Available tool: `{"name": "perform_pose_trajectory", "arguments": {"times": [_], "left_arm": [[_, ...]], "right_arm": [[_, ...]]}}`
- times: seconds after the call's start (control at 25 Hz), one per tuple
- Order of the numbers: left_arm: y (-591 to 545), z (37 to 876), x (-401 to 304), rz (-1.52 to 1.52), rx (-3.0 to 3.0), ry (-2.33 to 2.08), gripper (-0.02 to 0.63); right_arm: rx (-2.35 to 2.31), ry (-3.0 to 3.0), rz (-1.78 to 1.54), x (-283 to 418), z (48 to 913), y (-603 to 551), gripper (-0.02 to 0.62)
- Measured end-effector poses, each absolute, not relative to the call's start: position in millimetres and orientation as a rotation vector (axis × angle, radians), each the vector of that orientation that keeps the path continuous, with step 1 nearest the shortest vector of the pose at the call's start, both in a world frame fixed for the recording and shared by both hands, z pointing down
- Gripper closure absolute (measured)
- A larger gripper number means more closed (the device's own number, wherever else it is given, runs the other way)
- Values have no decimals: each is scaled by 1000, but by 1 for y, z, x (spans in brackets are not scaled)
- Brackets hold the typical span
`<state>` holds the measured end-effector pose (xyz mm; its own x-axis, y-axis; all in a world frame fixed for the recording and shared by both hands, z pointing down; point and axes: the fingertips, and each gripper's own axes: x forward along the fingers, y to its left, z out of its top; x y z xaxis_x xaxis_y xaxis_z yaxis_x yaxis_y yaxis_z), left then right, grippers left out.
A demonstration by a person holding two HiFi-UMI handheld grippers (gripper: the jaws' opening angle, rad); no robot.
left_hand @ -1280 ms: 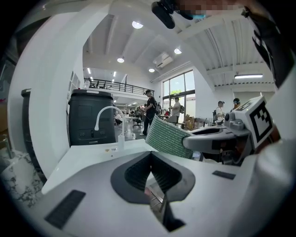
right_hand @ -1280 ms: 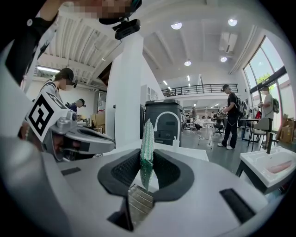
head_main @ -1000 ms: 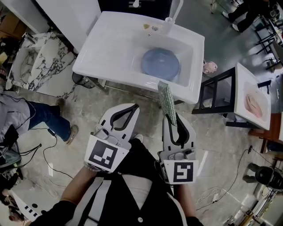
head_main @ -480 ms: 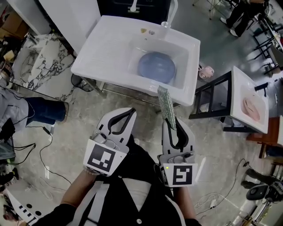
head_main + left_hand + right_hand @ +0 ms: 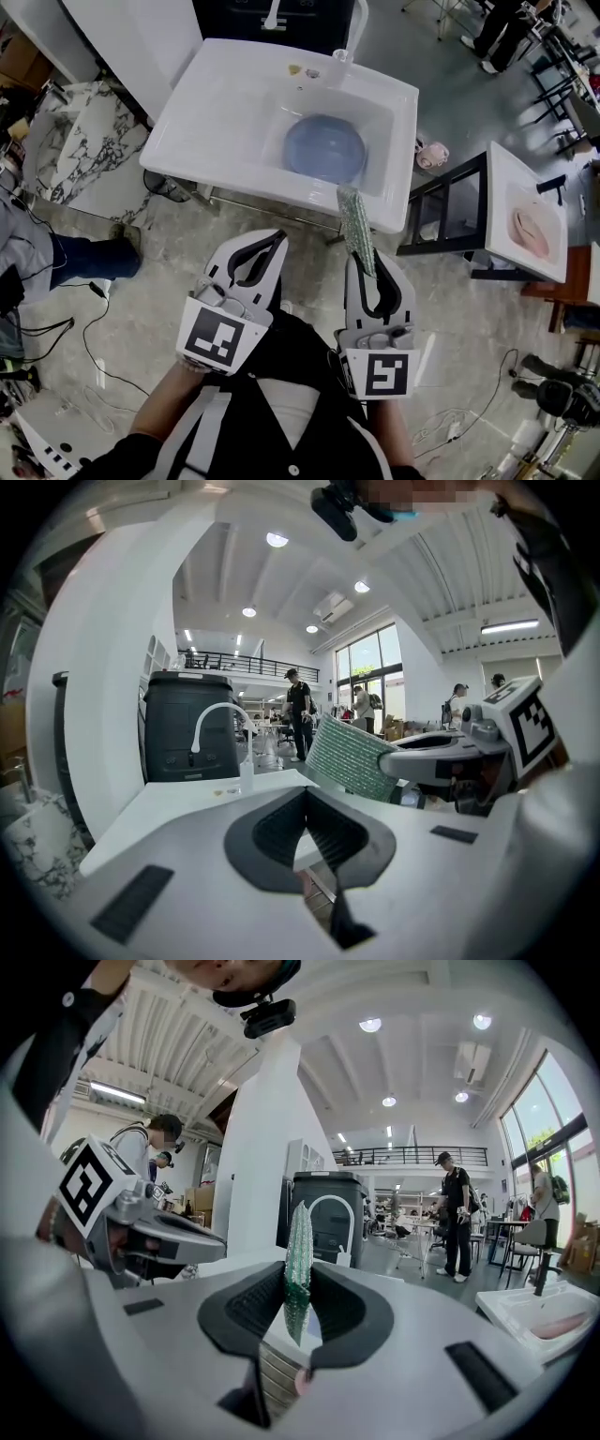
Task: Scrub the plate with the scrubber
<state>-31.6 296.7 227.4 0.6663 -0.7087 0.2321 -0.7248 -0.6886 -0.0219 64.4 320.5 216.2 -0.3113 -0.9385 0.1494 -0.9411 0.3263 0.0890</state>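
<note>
Head view: bright, even overhead light, soft shadows only, with a dim patch on the floor under the white rectangular ceramic sink (image 5: 225, 122). Its rim is nearly blown out. Slight bend at the edges.

Both gripper views: heavy fisheye, black corners. The round ceiling lamps (image 5: 276, 539) and the tall glass windows (image 5: 370, 672) at the far right flare white. The flat green mesh scrubber (image 5: 298, 1260) is sharp; the foreground closest to the lens goes soft.

plate (image 5: 323, 150): 1 | scrubber (image 5: 356, 223): 1 | hand-held grippers (image 5: 280, 232) (image 5: 373, 262): 2 | white faucet (image 5: 360, 28): 1
</note>
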Motion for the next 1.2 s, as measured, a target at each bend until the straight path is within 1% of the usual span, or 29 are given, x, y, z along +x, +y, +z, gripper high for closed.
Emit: {"name": "perform_pose_trajectory", "arguments": {"times": [0.2, 0.72, 1.2], "left_arm": [[253, 230, -22, 350, 2822, -1157, 607], [117, 234, -33, 382, 2800, -1089, 607], [34, 254, -38, 418, 2811, -997, 607]], "right_arm": [[1747, -2360, 50, 74, 224, 280, 505], [1800, -2320, 107, 64, 223, 149, 505], [1848, -2228, 168, 59, 240, 66, 505]]}}
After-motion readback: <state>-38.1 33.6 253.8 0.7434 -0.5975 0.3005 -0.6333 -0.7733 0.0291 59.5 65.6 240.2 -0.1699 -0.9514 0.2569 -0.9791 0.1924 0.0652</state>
